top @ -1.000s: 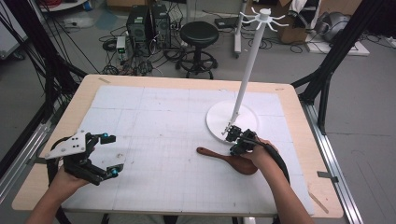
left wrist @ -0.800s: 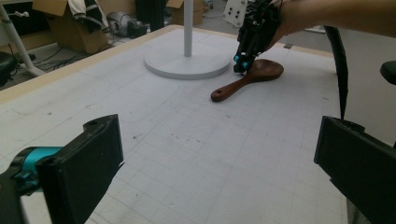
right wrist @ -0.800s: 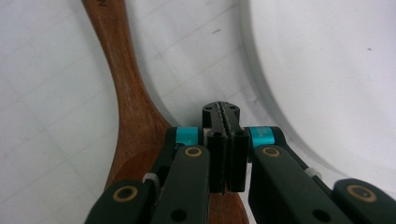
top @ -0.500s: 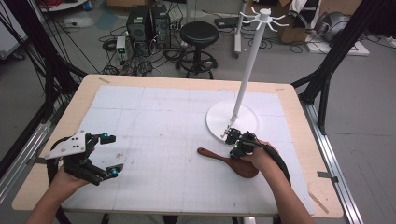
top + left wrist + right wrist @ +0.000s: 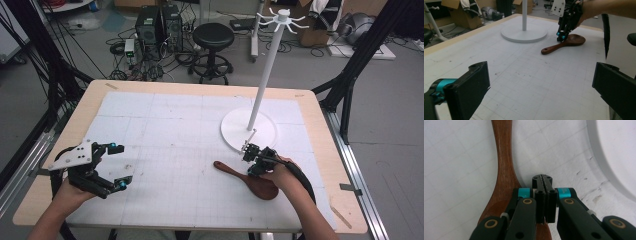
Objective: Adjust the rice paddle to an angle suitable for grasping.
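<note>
Light wooden table (image 5: 320, 107) with pale raised edge, covered across most of the top by a white gridded mat (image 5: 180, 130). Mat scuffed and speckled with dark marks near the left front area. On the mat, right of centre: round white base (image 5: 235, 131) of an upright stand, pole (image 5: 265, 75) rising from its middle. Just in front of the base, apart from it: dark wooden spoon (image 5: 235, 172), lying flat, handle pointing left, bowl toward the right front. Bare wood border visible on all sides.
</note>
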Demonstrator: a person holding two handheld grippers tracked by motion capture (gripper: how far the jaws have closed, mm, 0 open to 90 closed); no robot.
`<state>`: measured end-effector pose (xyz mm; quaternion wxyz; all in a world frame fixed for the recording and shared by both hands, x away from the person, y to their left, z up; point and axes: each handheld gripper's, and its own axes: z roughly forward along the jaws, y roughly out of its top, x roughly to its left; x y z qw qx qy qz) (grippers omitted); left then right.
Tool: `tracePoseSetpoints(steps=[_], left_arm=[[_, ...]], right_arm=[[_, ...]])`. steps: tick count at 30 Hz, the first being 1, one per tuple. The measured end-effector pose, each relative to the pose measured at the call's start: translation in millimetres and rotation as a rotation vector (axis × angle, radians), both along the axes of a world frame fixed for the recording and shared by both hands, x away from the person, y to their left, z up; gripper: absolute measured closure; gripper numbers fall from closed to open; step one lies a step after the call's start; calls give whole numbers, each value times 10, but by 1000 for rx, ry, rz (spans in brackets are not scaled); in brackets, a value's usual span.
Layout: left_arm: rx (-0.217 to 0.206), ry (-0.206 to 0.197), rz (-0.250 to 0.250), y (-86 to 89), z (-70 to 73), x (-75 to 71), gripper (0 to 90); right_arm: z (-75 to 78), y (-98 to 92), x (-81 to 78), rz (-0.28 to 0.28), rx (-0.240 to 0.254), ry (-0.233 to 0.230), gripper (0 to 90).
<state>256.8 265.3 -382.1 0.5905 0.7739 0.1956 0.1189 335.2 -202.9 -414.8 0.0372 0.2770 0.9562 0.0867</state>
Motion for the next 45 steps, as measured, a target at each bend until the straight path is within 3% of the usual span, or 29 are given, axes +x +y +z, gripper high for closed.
tracePoseSetpoints(steps=[11, 16, 18, 21, 22, 25, 36, 39, 45], left_arm=[[-3, 1, 1, -1, 3, -3, 18], [0, 2, 0, 2, 3, -1, 18], [1, 3, -2, 0, 2, 1, 18], [3, 3, -1, -4, 1, 0, 18], [0, 5, 0, -6, 0, -1, 18], [1, 2, 0, -2, 3, -2, 18], [2, 2, -2, -7, 2, -1, 18], [3, 1, -2, -9, 2, -1, 18], [1, -1, -2, 6, 5, -4, 18]], right_arm=[[7, 2, -80, -1, 13, 19, 894], [42, -8, -98, 4, 32, -10, 894], [112, -23, -118, 12, 66, -37, 891], [158, -38, -133, 8, 95, -40, 869], [191, -58, -141, 7, 132, -36, 778], [202, -74, -139, -4, 162, -17, 722], [325, -105, -228, 7, 213, -14, 463], [338, -109, -239, 10, 221, -13, 433], [363, -100, -284, 9, 211, -10, 295]])
